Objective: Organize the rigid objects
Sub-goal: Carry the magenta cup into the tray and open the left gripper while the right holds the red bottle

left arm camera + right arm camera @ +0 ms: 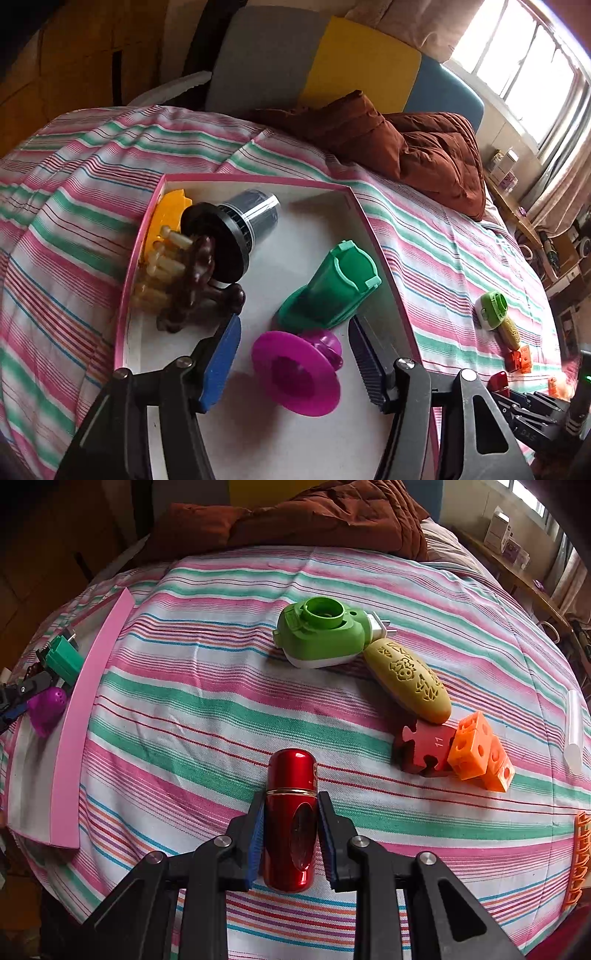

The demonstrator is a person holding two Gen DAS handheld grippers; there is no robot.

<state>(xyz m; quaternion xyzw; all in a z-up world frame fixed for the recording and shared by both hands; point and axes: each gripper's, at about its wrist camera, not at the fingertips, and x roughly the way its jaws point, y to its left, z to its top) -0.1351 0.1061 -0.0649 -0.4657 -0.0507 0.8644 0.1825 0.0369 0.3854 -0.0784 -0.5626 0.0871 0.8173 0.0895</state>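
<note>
Roughly halfway, judging by the split. Already in the shallow pink-rimmed white box (258, 178), right ahead of the left gripper (295, 354): magenta plastic funnel-shaped piece (295, 373) between the spread jaws but untouched by the pads, green plastic sleeve (332, 284) just beyond, black finned cylinder (232, 229), brown knobbed toy (195, 280), yellow plastic bit (170, 214). Right gripper (290, 834) pinching a shiny red metal bottle (291, 812) over the striped bedsheet (184, 709). Still loose ahead and to its right: green plug-in device (321, 638), olive carved oval (410, 679), red puzzle block (424, 749), orange holed cubes (476, 749).
</note>
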